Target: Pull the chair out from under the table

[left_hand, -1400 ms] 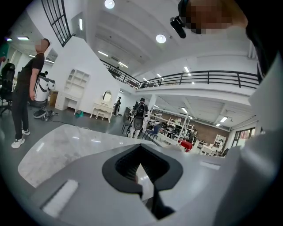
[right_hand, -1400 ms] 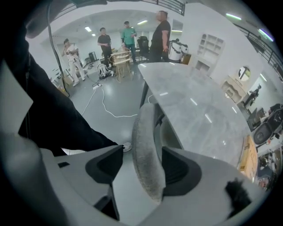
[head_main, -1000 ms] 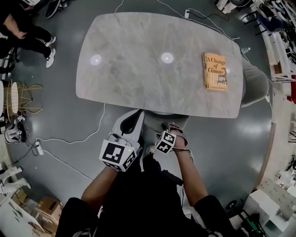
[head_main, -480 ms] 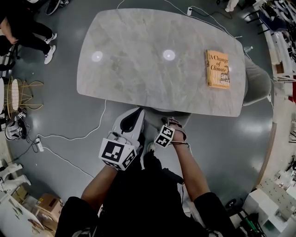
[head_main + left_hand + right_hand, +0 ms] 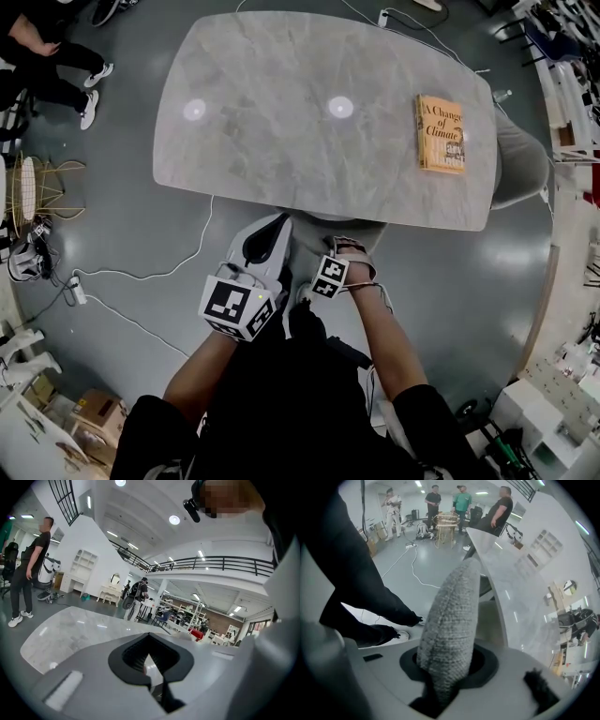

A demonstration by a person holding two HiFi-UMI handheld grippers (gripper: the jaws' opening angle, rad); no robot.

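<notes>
right hand-held gripper (image 5: 349, 251) pointing down, closing on chair (image 5: 452, 616)

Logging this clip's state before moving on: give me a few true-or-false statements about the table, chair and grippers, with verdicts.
1. One book lies on the table, toward its right end. True.
2. The right gripper is empty. False: its jaws, which have just been closing, grip the knitted backrest.
3. The chair stands clear of the table. False: it is tucked under the table's near edge.
4. The left gripper holds nothing. True.
</notes>
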